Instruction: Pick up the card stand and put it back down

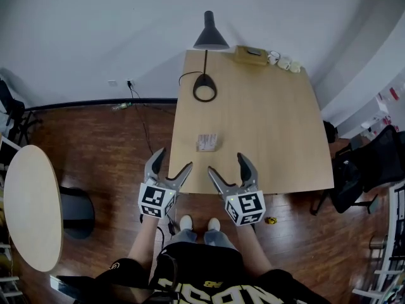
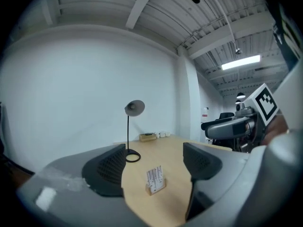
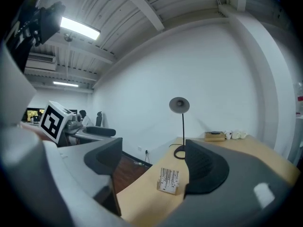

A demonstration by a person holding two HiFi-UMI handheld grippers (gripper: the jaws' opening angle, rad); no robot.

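Wooden bench [image 1: 272, 138] is carrying the stand [image 1: 207, 142], which is sitting upright ahead of both claws, roughly midway between them and touching neither. The left claw [image 1: 173, 159] is hovering at the bench's near left corner. It is released, with its jaws standing apart and nothing between the pads. In the left gripper view the stand is showing through the gap, farther out on the bench. The right claw [image 1: 226, 163] is hovering just beside the left one over the near edge, likewise released and empty. In the right gripper view the stand is showing in the gap, nearer the right-hand jaw but well ahead of it. Both claws are pointing across the bench toward the stand, and their marker cubes are facing up toward the head camera. Beyond the stand, farther from the claws, a black lamp [image 1: 205, 88] is standing on its ring base. A box [image 1: 251, 54] and some white cups [image 1: 284, 62] are sitting at the far edge, well apart from the claws.
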